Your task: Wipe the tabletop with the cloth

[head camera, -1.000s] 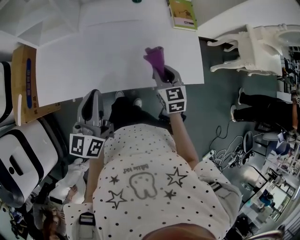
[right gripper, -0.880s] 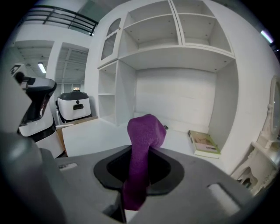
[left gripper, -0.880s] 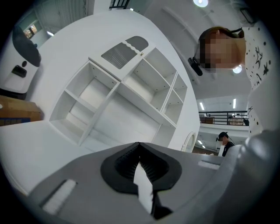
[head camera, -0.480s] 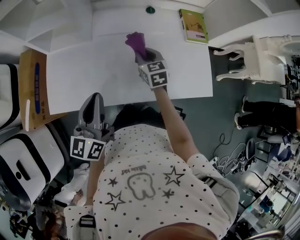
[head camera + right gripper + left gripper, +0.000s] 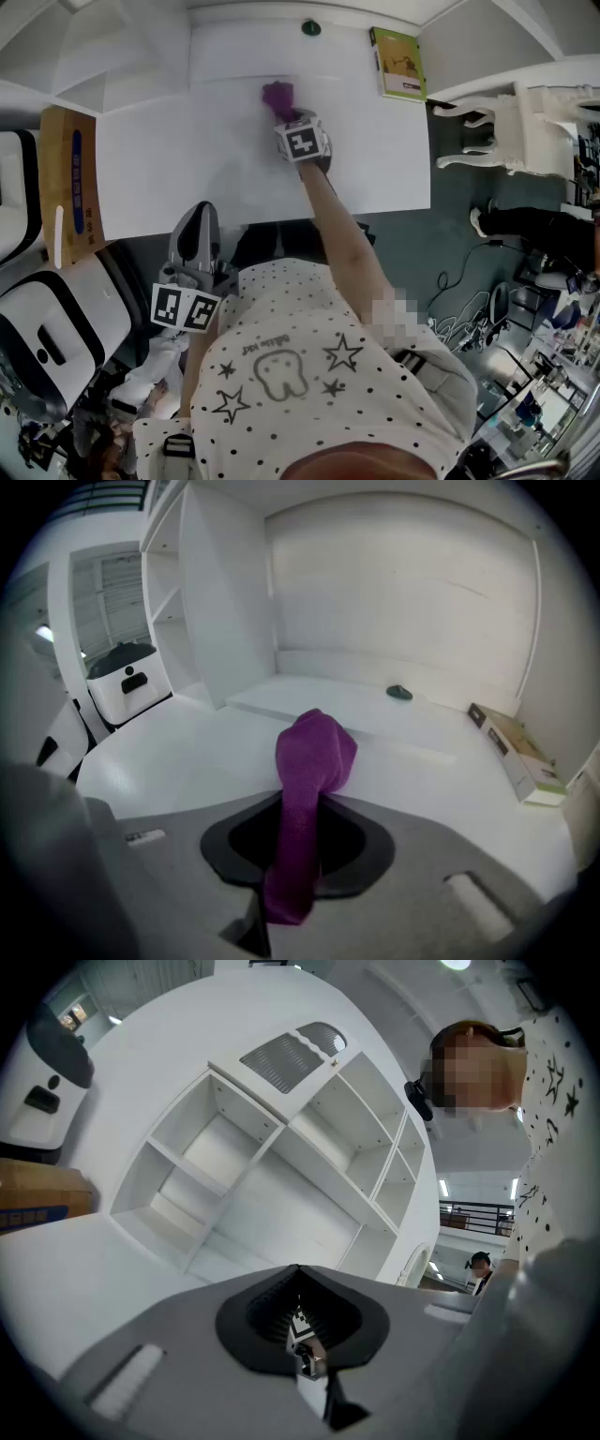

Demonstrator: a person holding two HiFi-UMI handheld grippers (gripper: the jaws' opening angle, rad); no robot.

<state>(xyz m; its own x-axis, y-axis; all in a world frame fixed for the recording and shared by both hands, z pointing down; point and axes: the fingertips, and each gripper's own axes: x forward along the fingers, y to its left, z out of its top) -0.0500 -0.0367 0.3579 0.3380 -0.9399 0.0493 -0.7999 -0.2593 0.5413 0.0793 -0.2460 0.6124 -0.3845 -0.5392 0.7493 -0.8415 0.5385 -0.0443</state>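
Observation:
A purple cloth [image 5: 278, 97] [image 5: 312, 761] is pinched in my right gripper [image 5: 286, 117] [image 5: 302, 841], which is shut on it and reaches far over the white tabletop [image 5: 187, 159] towards its back edge. The cloth's bunched end presses on the table ahead of the jaws. My left gripper [image 5: 195, 246] [image 5: 300, 1321] is held off the table's near edge, close to my body. Its jaws are shut with nothing between them, and it points up at the white shelving [image 5: 281, 1166].
A green book [image 5: 398, 64] [image 5: 511, 752] lies at the table's back right. A small dark round object [image 5: 310, 28] [image 5: 399, 693] sits on the raised ledge behind. A cardboard box [image 5: 67, 183] stands left of the table, a white chair [image 5: 525, 122] to the right.
My right gripper has pushed the cloth from the table's near edge across to the far side, drifting slightly left. The left gripper has stayed near my body.

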